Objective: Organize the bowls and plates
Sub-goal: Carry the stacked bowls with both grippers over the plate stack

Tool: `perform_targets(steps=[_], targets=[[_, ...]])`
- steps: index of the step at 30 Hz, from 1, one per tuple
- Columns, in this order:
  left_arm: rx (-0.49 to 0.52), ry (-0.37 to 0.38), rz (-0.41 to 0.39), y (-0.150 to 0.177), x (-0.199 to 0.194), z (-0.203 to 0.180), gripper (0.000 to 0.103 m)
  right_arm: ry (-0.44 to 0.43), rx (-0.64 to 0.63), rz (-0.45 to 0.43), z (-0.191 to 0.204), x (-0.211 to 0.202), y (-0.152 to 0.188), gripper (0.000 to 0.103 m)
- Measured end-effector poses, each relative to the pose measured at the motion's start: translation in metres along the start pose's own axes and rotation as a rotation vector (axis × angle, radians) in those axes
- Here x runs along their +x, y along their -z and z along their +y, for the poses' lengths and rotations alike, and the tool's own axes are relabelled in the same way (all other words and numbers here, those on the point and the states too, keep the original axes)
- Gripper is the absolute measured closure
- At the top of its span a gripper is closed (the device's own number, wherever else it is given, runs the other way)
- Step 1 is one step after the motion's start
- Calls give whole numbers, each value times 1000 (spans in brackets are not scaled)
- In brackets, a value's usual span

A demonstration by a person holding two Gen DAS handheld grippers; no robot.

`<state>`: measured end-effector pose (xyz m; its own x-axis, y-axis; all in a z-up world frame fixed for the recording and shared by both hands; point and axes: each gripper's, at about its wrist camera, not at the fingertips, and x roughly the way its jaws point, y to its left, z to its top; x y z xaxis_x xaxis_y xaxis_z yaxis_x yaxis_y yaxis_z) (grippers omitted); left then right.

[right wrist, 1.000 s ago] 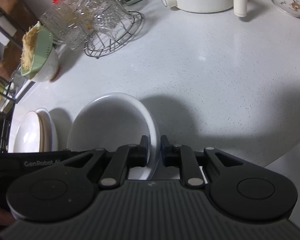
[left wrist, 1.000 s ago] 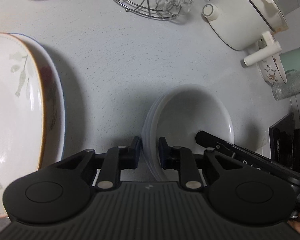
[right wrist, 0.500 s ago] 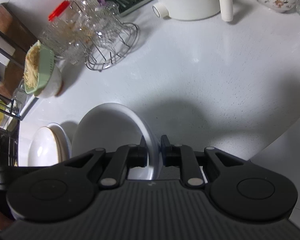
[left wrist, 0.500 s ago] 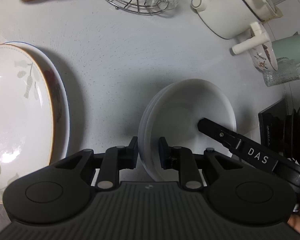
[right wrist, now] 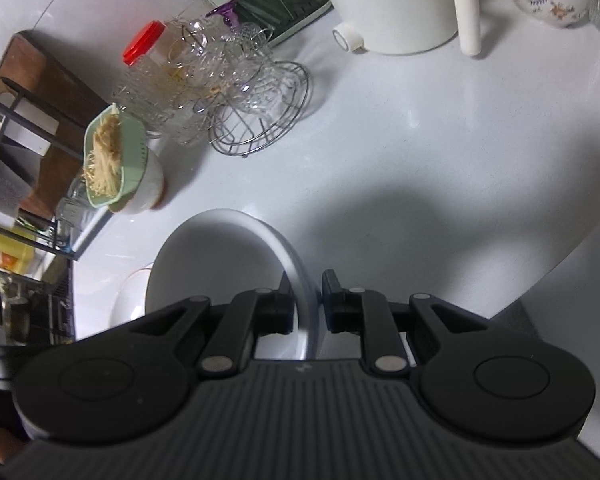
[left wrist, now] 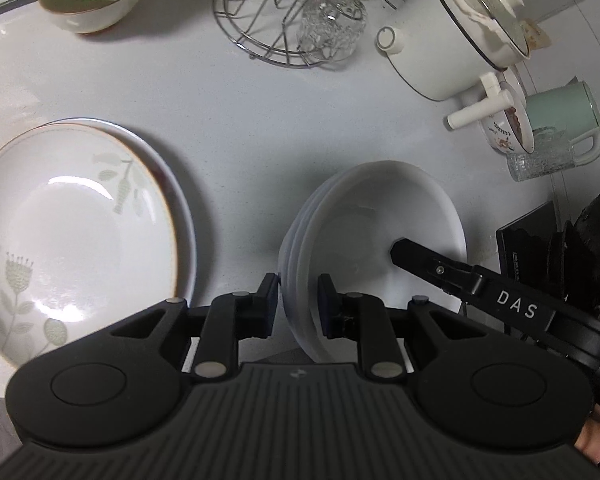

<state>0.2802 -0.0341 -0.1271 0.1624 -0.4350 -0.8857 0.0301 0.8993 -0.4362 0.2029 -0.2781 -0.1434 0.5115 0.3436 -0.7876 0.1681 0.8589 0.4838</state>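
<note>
Both grippers, left and right, clamped on the bowls, have raised them clear of the counter, ready for stacking elsewhere.

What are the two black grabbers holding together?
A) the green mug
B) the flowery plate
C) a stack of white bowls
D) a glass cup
C: the left gripper and the right gripper each have their jaws clamped on opposite rims of the stack of white bowls.
</note>
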Motion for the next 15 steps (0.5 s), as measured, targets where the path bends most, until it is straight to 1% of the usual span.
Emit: perform_targets(steps=[6,10,15], targets=[[-51,38,-3,-1,-22,27,80,-4,-35,-2,27,-1,3,85],[-84,47,-22,0,-35,46,80,-13,-60,6,45,2,5,85],[-128,62,-65,4,-53,72,79,-31,-95,12,70,12,8,85]])
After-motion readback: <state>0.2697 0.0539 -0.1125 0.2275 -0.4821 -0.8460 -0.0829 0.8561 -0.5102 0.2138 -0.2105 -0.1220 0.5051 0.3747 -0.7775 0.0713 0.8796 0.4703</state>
